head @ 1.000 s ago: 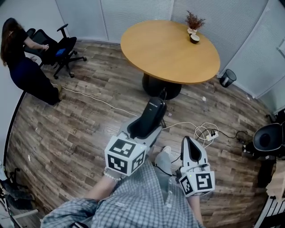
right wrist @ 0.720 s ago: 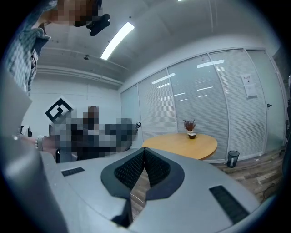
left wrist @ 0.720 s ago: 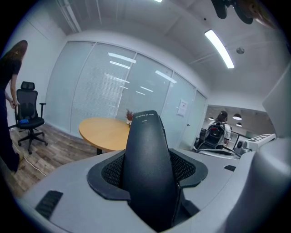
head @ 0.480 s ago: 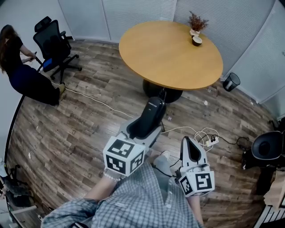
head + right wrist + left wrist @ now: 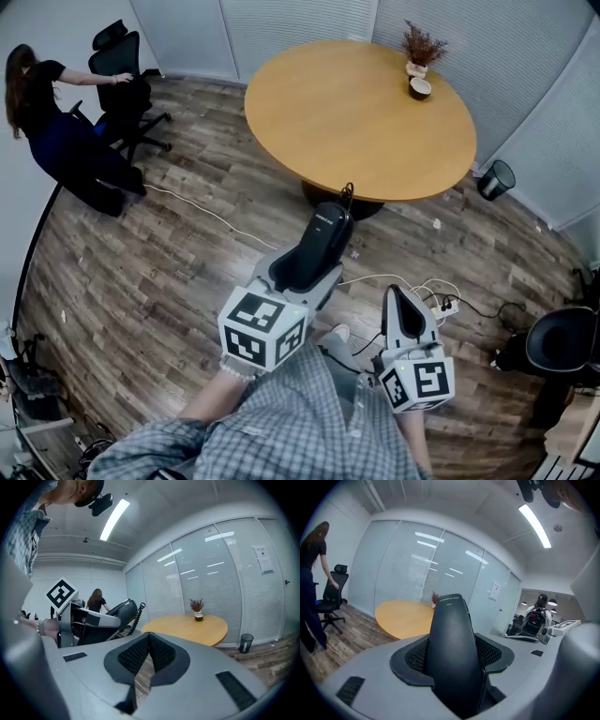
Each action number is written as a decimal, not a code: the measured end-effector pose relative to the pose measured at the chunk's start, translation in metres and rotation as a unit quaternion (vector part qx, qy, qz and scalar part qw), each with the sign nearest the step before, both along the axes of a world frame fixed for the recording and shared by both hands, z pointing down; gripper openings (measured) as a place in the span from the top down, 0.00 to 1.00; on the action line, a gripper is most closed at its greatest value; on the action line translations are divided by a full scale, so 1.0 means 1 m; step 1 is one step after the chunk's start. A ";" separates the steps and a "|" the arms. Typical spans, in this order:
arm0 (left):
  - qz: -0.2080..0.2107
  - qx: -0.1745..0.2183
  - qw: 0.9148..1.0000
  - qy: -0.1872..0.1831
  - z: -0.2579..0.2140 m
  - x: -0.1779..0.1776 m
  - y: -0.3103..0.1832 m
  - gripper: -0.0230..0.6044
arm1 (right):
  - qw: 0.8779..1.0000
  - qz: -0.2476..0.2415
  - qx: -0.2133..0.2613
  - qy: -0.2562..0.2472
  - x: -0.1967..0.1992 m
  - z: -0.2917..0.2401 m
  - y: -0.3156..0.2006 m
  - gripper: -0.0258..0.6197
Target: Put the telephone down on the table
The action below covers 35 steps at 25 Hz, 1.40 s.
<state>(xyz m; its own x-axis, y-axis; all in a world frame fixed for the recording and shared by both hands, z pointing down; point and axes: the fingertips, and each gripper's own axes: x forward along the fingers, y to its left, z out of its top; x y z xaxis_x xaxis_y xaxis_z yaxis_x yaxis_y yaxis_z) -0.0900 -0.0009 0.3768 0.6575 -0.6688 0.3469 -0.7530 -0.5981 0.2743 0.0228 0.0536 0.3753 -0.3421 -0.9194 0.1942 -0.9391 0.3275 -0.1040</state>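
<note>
The left gripper (image 5: pixel 302 269) pinches the black curved plastic telephone handset (image 5: pixel 325 232) above the brown plank floor (image 5: pixel 178 272), apart from the round yellow-brown wooden table (image 5: pixel 347 112). The right gripper (image 5: pixel 397 305) has its jaws pressed together, empty. By judgement, the carrying and the putting down both remain.

— What sort of place is this?
— An office, likely a meeting corner. Glass partitions (image 5: pixel 291 28) with blinds close it in.
— What else shows it?
— A round desk (image 5: pixel 356 112), a black swivel chair (image 5: pixel 127 89) on castors, a waste bin (image 5: pixel 495 178), and a power strip (image 5: pixel 445 305) trailing cables over the plank floor (image 5: pixel 187 262).
</note>
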 end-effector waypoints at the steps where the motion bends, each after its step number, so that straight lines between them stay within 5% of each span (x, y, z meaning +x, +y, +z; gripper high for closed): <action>1: -0.004 0.000 1.000 0.000 0.000 0.004 -0.004 0.51 | 1.000 -0.004 -0.002 -0.001 0.004 0.000 -0.005 0.95; 21: -0.050 0.008 0.999 0.003 -0.006 0.067 -0.058 0.51 | 0.999 -0.038 0.004 -0.005 0.079 -0.001 -0.065 0.95; 35: -0.056 -0.006 0.998 0.003 0.003 0.079 -0.061 0.51 | 0.999 -0.043 -0.007 -0.005 0.088 0.009 -0.061 0.95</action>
